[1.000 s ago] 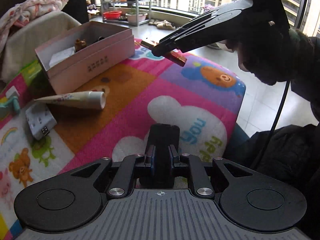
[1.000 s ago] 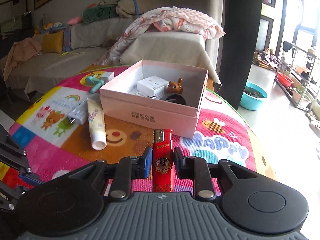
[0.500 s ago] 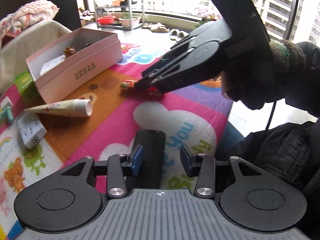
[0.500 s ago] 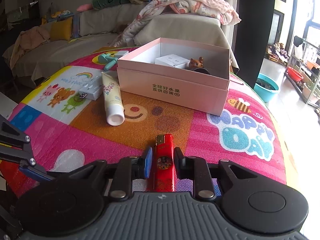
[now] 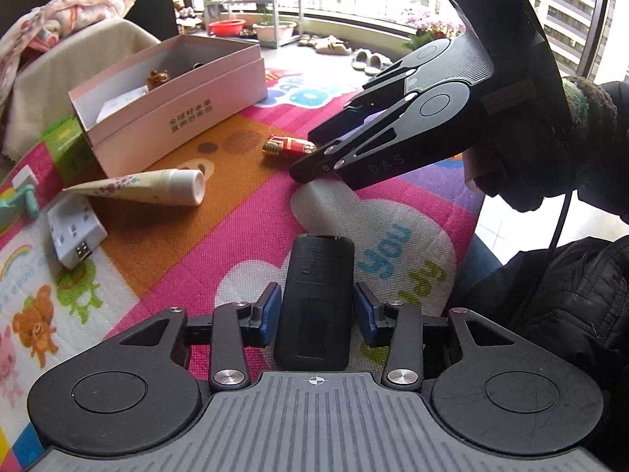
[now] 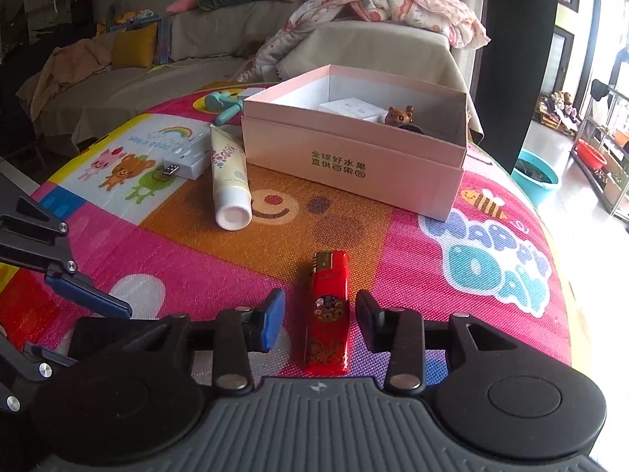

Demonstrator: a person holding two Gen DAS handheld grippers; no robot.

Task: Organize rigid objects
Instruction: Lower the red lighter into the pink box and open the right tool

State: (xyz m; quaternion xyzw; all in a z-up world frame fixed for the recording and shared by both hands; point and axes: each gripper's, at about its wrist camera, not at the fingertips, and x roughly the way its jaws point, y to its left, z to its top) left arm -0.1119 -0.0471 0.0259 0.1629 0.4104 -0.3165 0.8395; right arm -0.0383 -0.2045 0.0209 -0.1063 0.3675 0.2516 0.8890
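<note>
The play mat [image 6: 177, 244] is woven-textured, faintly shiny plastic; the red lighter [image 6: 327, 310] is glossy plastic with a brassy metal head; the pink box [image 6: 354, 157] is matt card; the black remote [image 5: 314, 295] is matt plastic; the tube [image 6: 230, 181] looks smooth

My left gripper [image 5: 316, 316] and right gripper [image 6: 318, 320] are matte black, with blue pads on the fingers [image 5: 269, 310], silver screws and ribbed grey housings. I wear a black puffy jacket [image 5: 570, 295] with a knitted cuff [image 5: 582, 102]; a thin black cable [image 5: 560, 220] hangs down.
</note>
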